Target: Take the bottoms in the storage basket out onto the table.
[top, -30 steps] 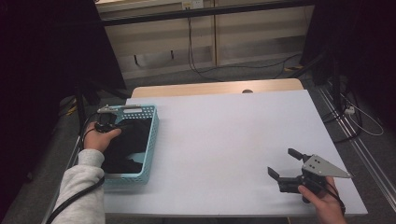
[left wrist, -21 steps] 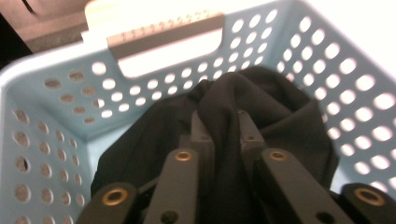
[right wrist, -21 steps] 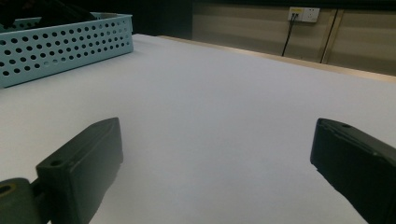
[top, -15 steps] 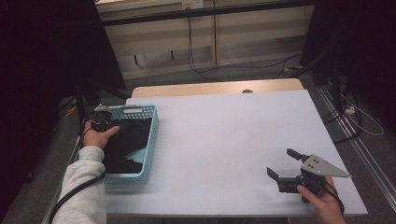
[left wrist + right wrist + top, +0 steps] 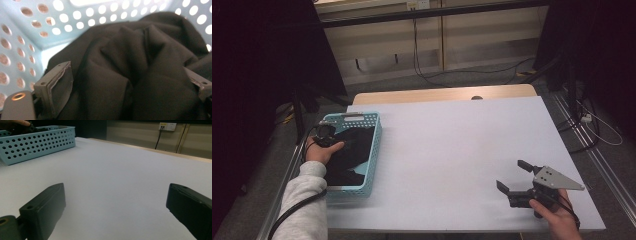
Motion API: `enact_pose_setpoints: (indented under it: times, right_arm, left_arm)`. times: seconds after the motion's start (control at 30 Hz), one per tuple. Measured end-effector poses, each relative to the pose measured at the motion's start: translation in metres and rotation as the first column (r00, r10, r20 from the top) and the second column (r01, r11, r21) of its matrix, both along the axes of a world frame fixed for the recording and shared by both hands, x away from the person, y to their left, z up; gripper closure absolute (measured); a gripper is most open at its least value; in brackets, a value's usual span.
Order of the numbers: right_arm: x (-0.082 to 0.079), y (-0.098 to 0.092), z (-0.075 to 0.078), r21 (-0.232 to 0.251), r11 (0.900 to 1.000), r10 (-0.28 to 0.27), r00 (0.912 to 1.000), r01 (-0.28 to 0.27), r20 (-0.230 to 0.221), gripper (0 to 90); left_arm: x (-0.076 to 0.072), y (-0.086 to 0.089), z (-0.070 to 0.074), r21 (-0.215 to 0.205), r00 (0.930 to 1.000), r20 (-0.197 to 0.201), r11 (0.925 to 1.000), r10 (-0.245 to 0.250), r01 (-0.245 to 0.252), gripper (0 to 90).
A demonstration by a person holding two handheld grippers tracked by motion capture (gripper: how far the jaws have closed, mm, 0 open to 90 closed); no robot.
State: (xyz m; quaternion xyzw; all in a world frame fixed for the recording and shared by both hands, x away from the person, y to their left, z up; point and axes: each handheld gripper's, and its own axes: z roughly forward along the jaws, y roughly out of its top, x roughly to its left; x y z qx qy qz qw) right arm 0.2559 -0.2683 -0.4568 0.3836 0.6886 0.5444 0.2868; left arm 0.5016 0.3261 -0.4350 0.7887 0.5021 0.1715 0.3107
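Nearest the person, the right gripper (image 5: 517, 181) rests low over the bare white table (image 5: 452, 150) near its front right corner, held by the right hand (image 5: 557, 215). Its jaws stand wide apart with nothing between them; in the right gripper view they frame only empty tabletop.

Farther off on the left, the left hand (image 5: 323, 150) holds the left gripper (image 5: 326, 134) down inside the blue basket (image 5: 374, 150), which sits at the table's left edge. The black cloth (image 5: 352, 150) lies crumpled in the basket. In the left gripper view the jaws, which have just been opening, stand far apart with a fold of the cloth (image 5: 130, 72) bulging up between them; the left pad (image 5: 58, 87) sits just beside the cloth, and whether the pads touch it cannot be told. The perforated basket wall (image 5: 30, 32) rises just behind the cloth.

Beyond the table, cables (image 5: 422, 60) trail across the floor before a pale wall.
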Motion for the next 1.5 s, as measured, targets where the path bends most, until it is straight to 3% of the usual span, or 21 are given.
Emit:
enact_pose_setpoints:
  times: [0.1,0.13,0.23,0.4,0.57,0.83,0.97,1.07,1.17,1.3,1.47,1.5]
  right_arm:
    - [0.0,0.0,0.0,0.0,1.0,0.0,1.0,0.0,-0.002,1.6]
    - [0.0,0.0,0.0,-0.002,1.0,0.002,1.0,-0.002,-0.002,1.6]
    - [-0.001,0.0,0.0,-0.002,1.0,0.004,1.0,-0.004,-0.001,1.6]
    - [-0.001,0.0,0.0,-0.003,1.0,0.005,1.0,-0.005,-0.003,1.6]
    - [-0.001,-0.001,0.002,-0.001,1.0,-0.002,1.0,0.002,0.003,1.6]
    - [-0.002,-0.001,0.003,-0.003,1.0,0.002,1.0,-0.002,0.008,1.8]
    - [-0.002,0.0,0.003,-0.005,1.0,0.003,1.0,-0.003,0.007,1.8]
    - [-0.002,0.0,0.003,-0.003,1.0,0.0,1.0,0.0,0.005,1.9]
    - [-0.002,-0.002,0.003,-0.002,1.0,-0.003,1.0,0.003,0.009,1.8]
    - [-0.002,-0.003,0.003,0.003,1.0,-0.01,0.9999,0.01,0.005,1.9]
    - [-0.002,-0.003,0.003,0.001,1.0,-0.011,0.9999,0.011,0.009,1.9]
    - [-0.002,-0.003,0.003,0.003,1.0,-0.011,0.9999,0.011,0.006,1.9]
  left_arm:
    - [0.0,-0.001,-0.005,0.005,0.9996,-0.027,1.0,0.006,-0.005,9.7]
    - [0.0,-0.002,-0.007,-0.018,0.9992,-0.032,0.9996,0.023,-0.024,9.4]
    - [-0.002,-0.001,-0.011,-0.027,0.9983,-0.056,0.9995,0.013,-0.015,9.3]
    - [-0.007,-0.006,-0.013,-0.017,0.999,-0.045,0.9998,0.003,-0.003,12.1]
    - [-0.013,-0.011,-0.009,0.011,0.9967,-0.081,0.9999,0.007,-0.006,25.9]
    - [-0.018,-0.017,-0.005,-0.003,0.9948,-0.102,1.0,0.0,0.0,54.0]
    - [-0.017,-0.02,-0.002,0.01,0.9921,-0.125,0.9999,0.007,-0.006,62.7]
    - [-0.016,-0.021,0.001,-0.009,0.9888,-0.146,0.9994,0.032,-0.033,66.3]
    - [-0.014,-0.019,0.007,-0.047,0.9855,-0.158,0.9965,0.061,-0.069,69.7]
    - [-0.011,-0.017,0.029,-0.065,0.9835,-0.168,0.9948,0.067,-0.078,71.8]
    - [-0.009,-0.016,0.06,-0.113,0.9884,-0.128,0.9889,0.082,-0.096,72.5]
    - [-0.009,-0.016,0.067,-0.107,0.9902,-0.117,0.9903,0.076,-0.089,72.6]
